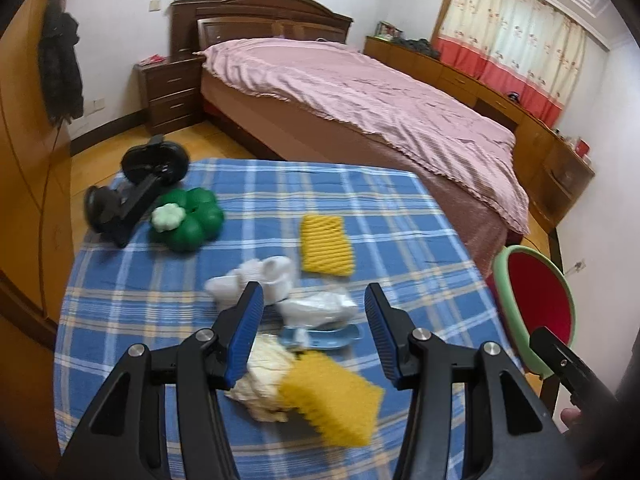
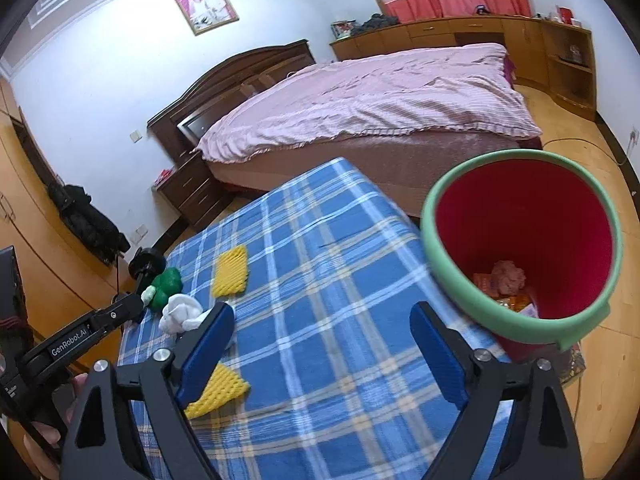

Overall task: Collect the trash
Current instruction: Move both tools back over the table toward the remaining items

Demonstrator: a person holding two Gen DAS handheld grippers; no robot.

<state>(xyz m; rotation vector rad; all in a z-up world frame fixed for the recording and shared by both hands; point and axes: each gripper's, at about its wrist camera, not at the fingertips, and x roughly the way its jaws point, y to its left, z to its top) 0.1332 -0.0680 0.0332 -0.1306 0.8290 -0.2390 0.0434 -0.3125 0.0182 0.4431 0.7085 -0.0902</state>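
1. Left wrist view: the left gripper hangs wide open and empty over crumpled paper, a yellow sponge and white wrappers on the checked tablecloth.
2. Right wrist view: the right gripper is wide open, holding nothing, beside the red bin with trash inside.

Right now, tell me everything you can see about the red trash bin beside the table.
The bin is a round, open-topped bucket, apparently plastic, red inside and out with a thick pale-green rim. It stands beside the right edge of the table, which has a blue plaid cloth; its base is hidden, so whether they touch is unclear. It already holds some trash: a pinkish crumpled wad and orange wrappers at the bottom. No gripper touches it.
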